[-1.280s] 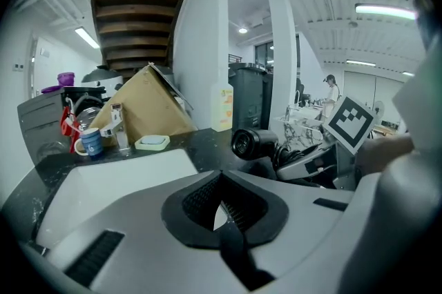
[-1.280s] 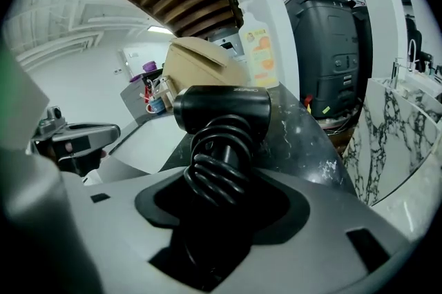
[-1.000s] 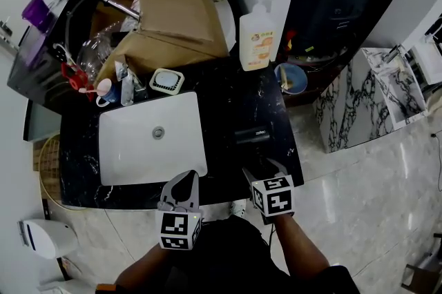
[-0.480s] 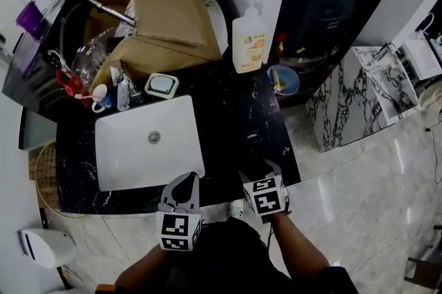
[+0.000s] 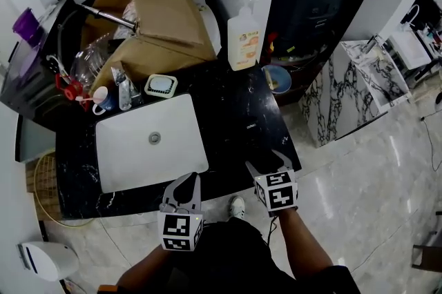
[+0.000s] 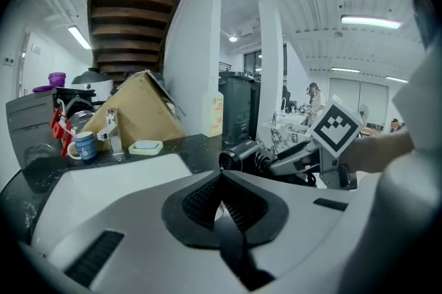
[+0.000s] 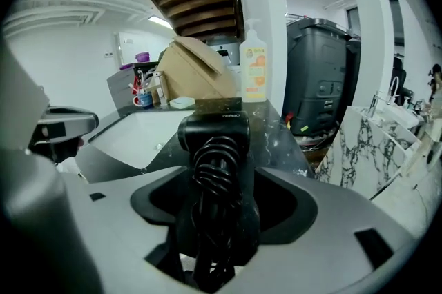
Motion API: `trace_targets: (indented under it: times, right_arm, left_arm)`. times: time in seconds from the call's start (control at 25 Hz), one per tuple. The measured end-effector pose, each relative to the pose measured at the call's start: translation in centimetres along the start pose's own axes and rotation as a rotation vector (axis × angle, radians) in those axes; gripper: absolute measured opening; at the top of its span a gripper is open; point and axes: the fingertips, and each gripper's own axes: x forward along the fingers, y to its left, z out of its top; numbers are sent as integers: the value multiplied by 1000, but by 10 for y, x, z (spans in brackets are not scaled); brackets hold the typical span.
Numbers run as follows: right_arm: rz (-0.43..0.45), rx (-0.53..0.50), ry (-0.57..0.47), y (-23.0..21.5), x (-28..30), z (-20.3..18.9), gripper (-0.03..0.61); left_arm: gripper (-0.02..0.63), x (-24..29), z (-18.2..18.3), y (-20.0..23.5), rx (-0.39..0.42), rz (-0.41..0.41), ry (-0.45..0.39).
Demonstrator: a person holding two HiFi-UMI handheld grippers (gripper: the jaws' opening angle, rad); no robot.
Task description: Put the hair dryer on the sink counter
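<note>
The hair dryer (image 7: 211, 132) is lying on the black sink counter (image 5: 228, 96) right of the basin (image 5: 148, 148), its length running straight out from the right gripper (image 5: 268, 161). That gripper's jaws have just been opening and are standing clear either side of it. The left gripper (image 5: 185, 182) is hanging clenched and empty, farther off.

sink counter (image 5: 235, 106): black stone (marble, by the white veins), glossy | basin (image 5: 131, 158): white, smooth, glossy | hair dryer (image 7: 215, 132): matt black plastic | box (image 5: 162, 10): matt brown cardboard | faucet (image 6: 112, 128): shiny metal
</note>
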Motion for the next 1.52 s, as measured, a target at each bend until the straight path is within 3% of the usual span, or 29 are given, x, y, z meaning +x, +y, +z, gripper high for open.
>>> trace_targets:
  times: [0.4, 0.92, 1.2, 1.52]
  right_arm:
    - [-125, 126, -165, 58, -88, -4, 295]
    - [-263, 176, -216, 177, -159, -61, 244]
    - [-311, 212, -231, 225, -185, -87, 160]
    - [-361, 245, -259, 242, -209, -107, 68]
  left_arm:
    - [8, -57, -13, 4, 36, -127, -79]
    - [8, -152, -62, -3, 80, -319, -115]
    - [8, -191, -83, 14, 54, -318, -122]
    - [8, -208, -83, 25, 19, -266, -151]
